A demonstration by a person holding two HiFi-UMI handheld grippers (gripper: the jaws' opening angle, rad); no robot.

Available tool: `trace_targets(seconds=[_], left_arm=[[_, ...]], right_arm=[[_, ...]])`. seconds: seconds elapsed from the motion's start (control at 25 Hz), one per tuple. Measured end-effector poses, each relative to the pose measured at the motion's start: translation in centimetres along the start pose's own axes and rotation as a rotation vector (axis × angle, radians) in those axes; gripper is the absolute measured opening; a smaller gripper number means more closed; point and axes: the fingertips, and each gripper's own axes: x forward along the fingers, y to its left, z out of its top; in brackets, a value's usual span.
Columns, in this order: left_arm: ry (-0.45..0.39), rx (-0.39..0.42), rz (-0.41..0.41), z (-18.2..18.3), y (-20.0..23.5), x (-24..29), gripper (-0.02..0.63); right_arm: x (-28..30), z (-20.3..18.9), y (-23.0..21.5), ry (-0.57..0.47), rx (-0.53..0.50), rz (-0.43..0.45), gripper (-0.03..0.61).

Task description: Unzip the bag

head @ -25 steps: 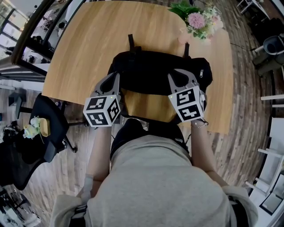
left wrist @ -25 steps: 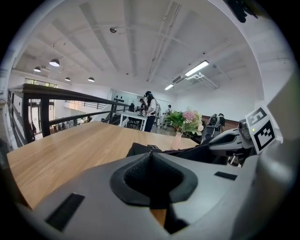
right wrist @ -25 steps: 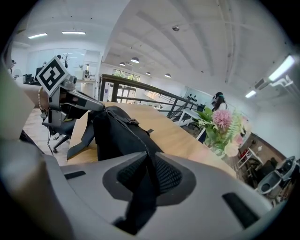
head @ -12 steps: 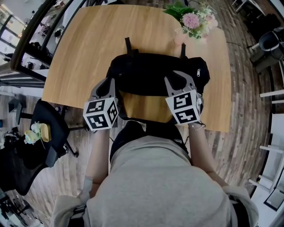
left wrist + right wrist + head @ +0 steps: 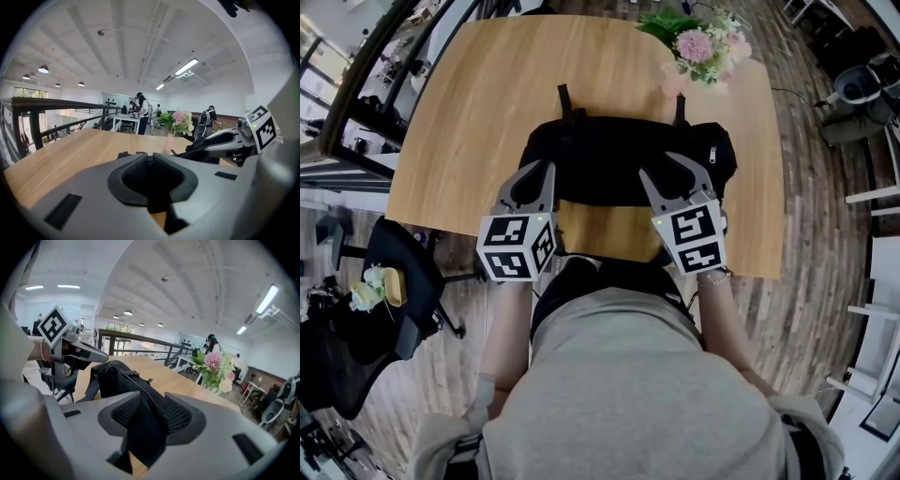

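A black bag (image 5: 619, 150) lies across the near half of the wooden table (image 5: 487, 103), with a silver zipper pull (image 5: 713, 155) at its right end. My left gripper (image 5: 542, 171) sits at the bag's front left edge, its jaws closed together (image 5: 151, 157) on a thin bit of black fabric. At the bag's front right, my right gripper (image 5: 667, 169) has jaws that are opening. Black bag fabric (image 5: 145, 427) still lies loosely between its pads (image 5: 178, 416), and the rest of the bag (image 5: 117, 376) stretches ahead of them.
A vase of pink flowers (image 5: 698, 47) stands at the table's far right, behind the bag. A black office chair (image 5: 403, 267) sits on the floor at the left. The table's front edge runs just under both grippers. People stand far off in the room (image 5: 142, 112).
The right gripper's jaws have spread apart around the bag fabric. Both grippers have drawn back slightly toward the table's front edge. The left jaws stayed closed.
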Motion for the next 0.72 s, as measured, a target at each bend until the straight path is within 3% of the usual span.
trace_targets(seconds=[0.24, 0.4, 0.64, 0.72], left_arm=[[0.018, -0.006, -0.169, 0.1, -4.7, 0.8, 0.023], [0.052, -0.014, -0.271, -0.3, -7.4, 1.1, 0.021], [0.077, 0.010, -0.278, -1.4, -9.7, 1.3, 0.021], [0.086, 0.014, -0.289, -1.7, -10.0, 1.4, 0.021]], right_arm=[[-1.4, 1.2, 1.5, -0.093, 0.110, 0.031, 0.146], [-2.1, 1.6, 2.2, -0.140, 0.246, 0.084, 0.126], [-3.2, 1.4, 3.5, -0.187, 0.422, 0.182, 0.007], [-3.3, 1.4, 3.7, -0.198, 0.450, 0.204, 0.008]])
